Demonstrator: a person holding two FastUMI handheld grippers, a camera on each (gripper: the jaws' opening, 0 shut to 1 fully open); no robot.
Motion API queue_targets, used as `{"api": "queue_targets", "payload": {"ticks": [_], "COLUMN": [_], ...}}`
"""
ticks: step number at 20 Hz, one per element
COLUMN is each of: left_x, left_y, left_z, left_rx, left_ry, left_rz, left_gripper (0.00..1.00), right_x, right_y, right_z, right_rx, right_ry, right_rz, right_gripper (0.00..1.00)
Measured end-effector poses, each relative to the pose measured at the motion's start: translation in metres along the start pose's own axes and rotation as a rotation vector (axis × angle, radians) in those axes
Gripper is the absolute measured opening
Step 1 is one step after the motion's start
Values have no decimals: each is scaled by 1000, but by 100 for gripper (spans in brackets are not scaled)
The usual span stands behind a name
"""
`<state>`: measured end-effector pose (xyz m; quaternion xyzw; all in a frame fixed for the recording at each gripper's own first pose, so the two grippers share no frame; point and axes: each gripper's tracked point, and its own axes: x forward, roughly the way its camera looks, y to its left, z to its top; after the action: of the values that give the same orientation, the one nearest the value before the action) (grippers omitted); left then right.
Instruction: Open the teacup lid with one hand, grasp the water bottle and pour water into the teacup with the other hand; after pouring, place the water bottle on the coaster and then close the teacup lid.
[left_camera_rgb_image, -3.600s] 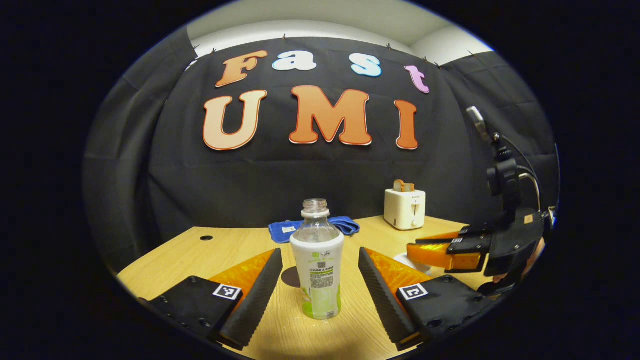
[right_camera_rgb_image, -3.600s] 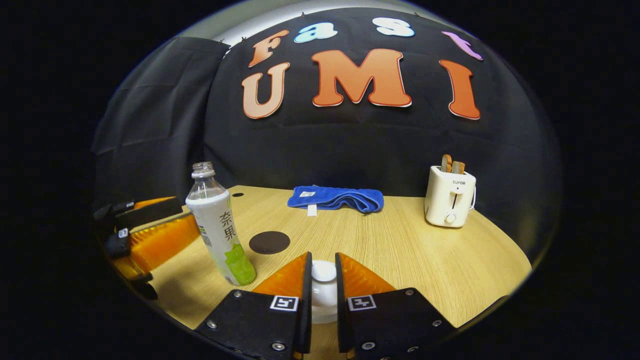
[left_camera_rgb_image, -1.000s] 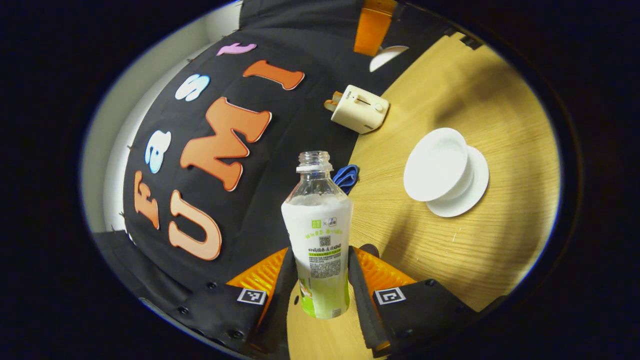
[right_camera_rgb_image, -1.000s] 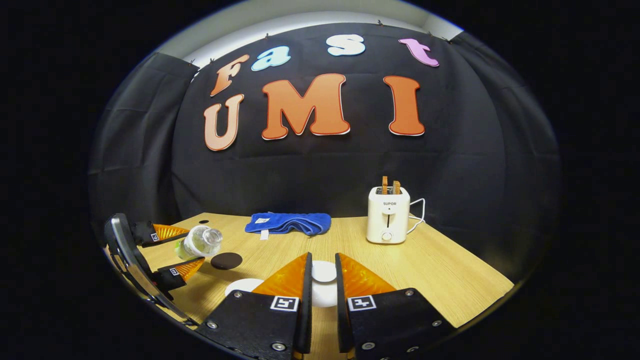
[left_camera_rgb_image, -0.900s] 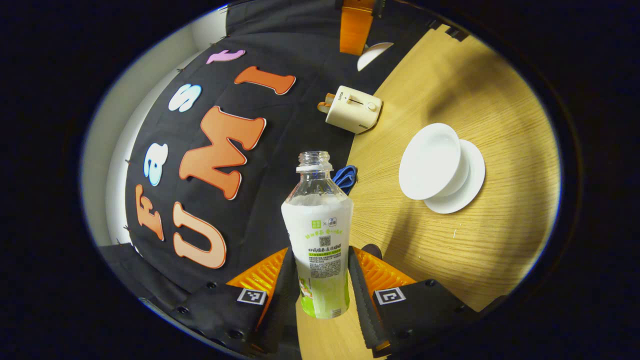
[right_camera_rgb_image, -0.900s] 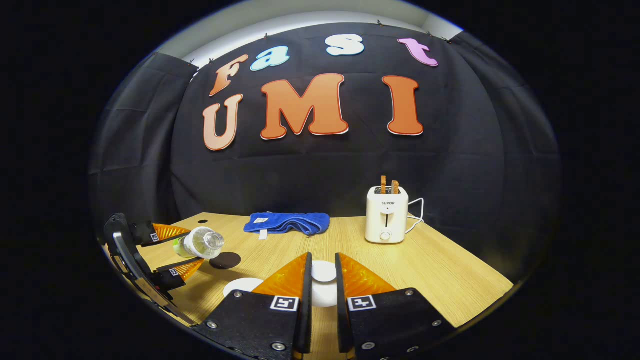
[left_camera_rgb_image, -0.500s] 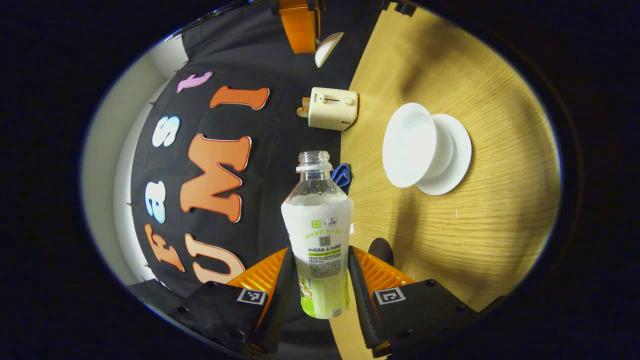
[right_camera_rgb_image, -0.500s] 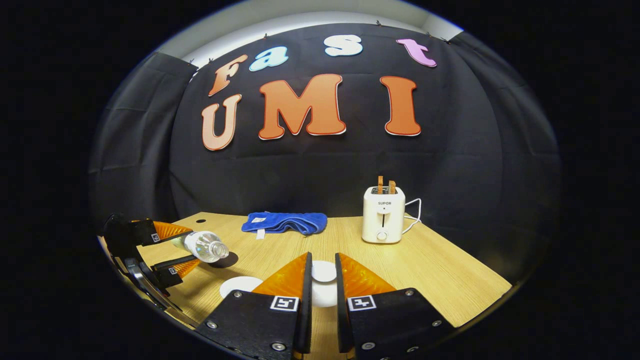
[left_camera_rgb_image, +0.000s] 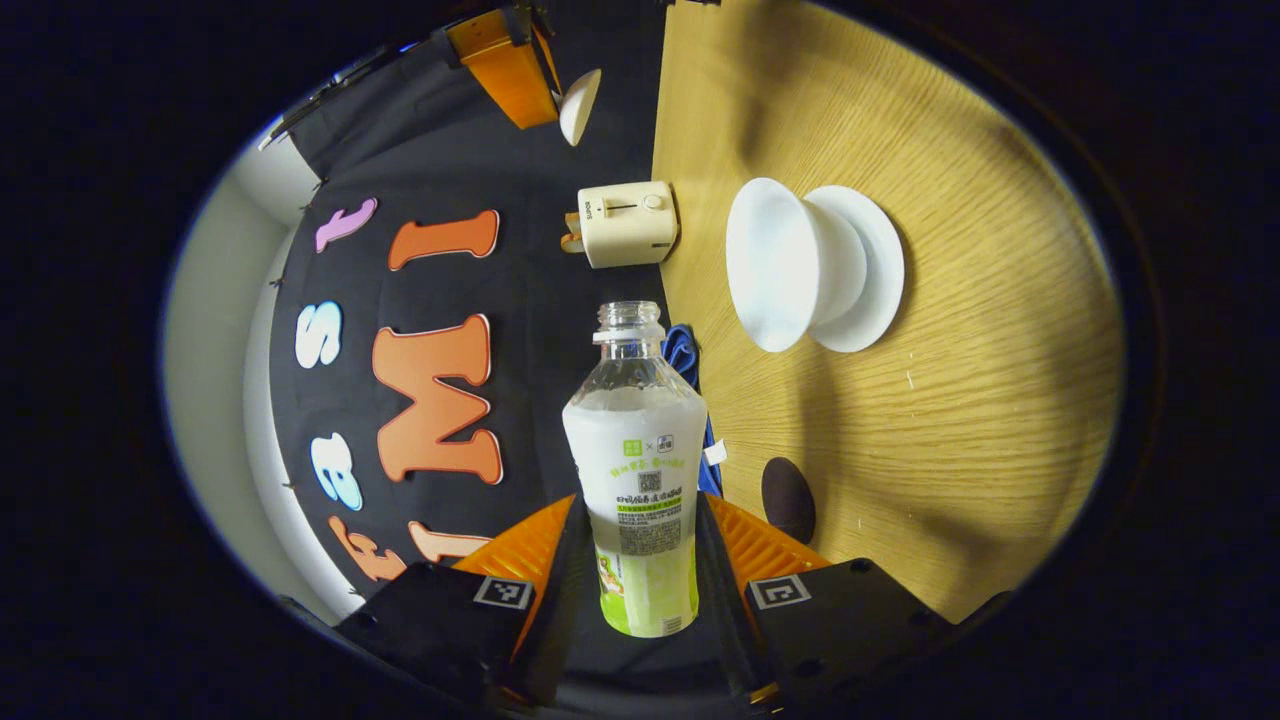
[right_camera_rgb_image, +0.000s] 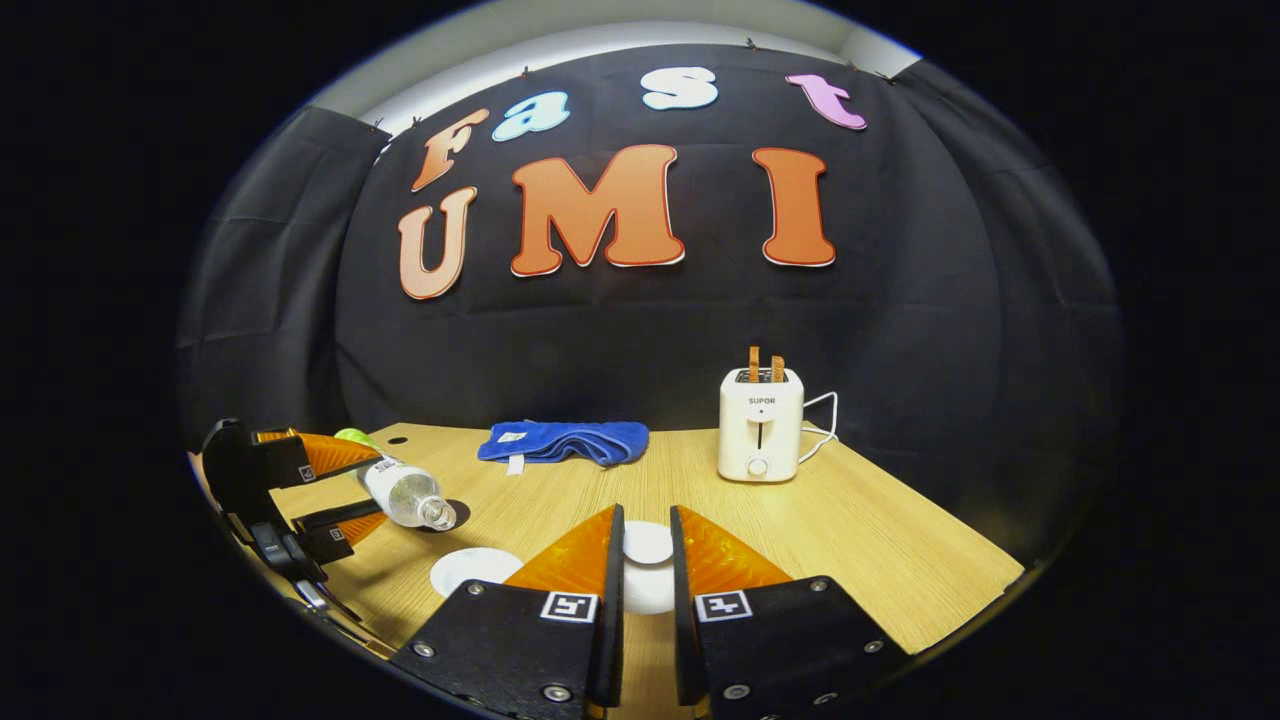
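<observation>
My left gripper (left_camera_rgb_image: 640, 565) is shut on the lower body of an uncapped clear bottle (left_camera_rgb_image: 640, 470) with a white and green label. The bottle (right_camera_rgb_image: 405, 493) is tipped almost onto its side in the right gripper view, in the left gripper (right_camera_rgb_image: 383, 490), mouth down and right toward the open white teacup (right_camera_rgb_image: 478, 570). The teacup (left_camera_rgb_image: 785, 262) stands on its saucer (left_camera_rgb_image: 875, 270); I see no stream of water. My right gripper (right_camera_rgb_image: 647, 560) is shut on the knob of the white lid (right_camera_rgb_image: 648, 590), held above the table. The dark round coaster (left_camera_rgb_image: 788, 498) lies near the bottle's base.
A cream toaster (right_camera_rgb_image: 760, 425) with two slices in it stands at the back right of the wooden table (right_camera_rgb_image: 850, 540). A folded blue towel (right_camera_rgb_image: 560, 440) lies at the back centre. The toaster (left_camera_rgb_image: 625, 222) and right gripper's finger (left_camera_rgb_image: 505, 65) show past the bottle.
The left gripper took hold of the bottle, lifted it, and has rolled it further over the last second, dropping its mouth toward the teacup. The right gripper holds the lid nearly still.
</observation>
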<state>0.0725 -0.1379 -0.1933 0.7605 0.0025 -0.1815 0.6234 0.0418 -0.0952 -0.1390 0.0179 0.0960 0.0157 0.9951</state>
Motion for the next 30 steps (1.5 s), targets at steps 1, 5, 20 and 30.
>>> {"api": "queue_targets", "payload": {"ticks": [1, 5, 20, 30], "left_x": [0, -1, -7, -8], "left_y": [2, 6, 17, 29], "left_z": [0, -1, 0, 4], "left_rx": [19, 75, 161, 227], "left_ry": [0, -2, 2, -2], "left_rz": [4, 8, 42, 75], "left_gripper": [65, 63, 63, 64], "right_x": [0, 1, 2, 2], "right_y": [-1, -3, 0, 3], "right_z": [-2, -4, -5, -2], "right_rx": [0, 1, 5, 3], "right_ry": [2, 6, 10, 8], "right_rz": [1, -3, 4, 11], "right_gripper": [22, 22, 22, 22]}}
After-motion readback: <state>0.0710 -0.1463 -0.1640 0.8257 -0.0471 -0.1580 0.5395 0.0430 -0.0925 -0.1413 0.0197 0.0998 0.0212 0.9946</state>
